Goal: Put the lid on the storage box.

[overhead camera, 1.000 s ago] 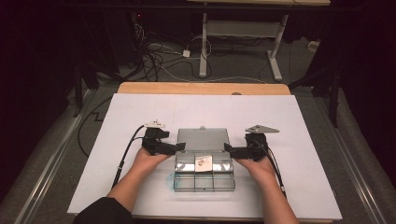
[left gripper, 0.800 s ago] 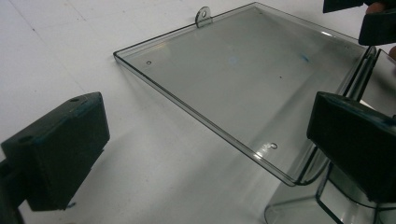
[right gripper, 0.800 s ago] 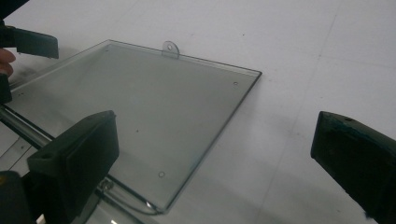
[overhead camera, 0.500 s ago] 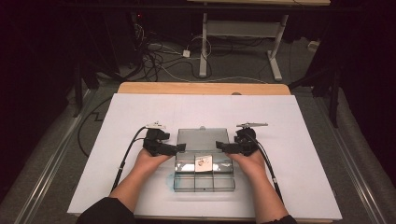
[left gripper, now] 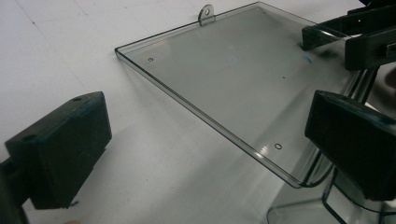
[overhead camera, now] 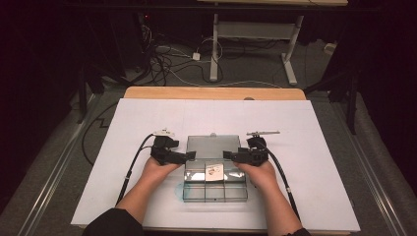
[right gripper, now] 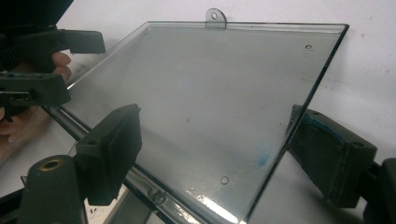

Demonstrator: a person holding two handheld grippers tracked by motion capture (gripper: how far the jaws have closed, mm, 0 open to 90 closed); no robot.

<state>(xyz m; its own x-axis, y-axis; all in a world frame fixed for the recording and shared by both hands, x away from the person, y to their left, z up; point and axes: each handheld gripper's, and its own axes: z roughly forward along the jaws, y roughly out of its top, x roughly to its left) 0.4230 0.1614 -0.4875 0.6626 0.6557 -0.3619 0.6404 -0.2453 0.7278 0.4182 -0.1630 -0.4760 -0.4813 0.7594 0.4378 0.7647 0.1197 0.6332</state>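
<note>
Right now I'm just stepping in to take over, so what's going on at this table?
A person is working on a clear compartment box with its lid flung open flat on the white table. The right gripper straddles the lid's side edge, jaws just closing but not yet pressing. The left gripper sits open at the opposite edge. A small tan item lies in one compartment.

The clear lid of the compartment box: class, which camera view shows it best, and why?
The right gripper view: the clear lid spans the picture, hanging tab to hinge edge, all corners but the nearest visible. The left gripper view shows the lid partly cut off behind a jaw. The high view shows it small, lying open behind the box.
</note>
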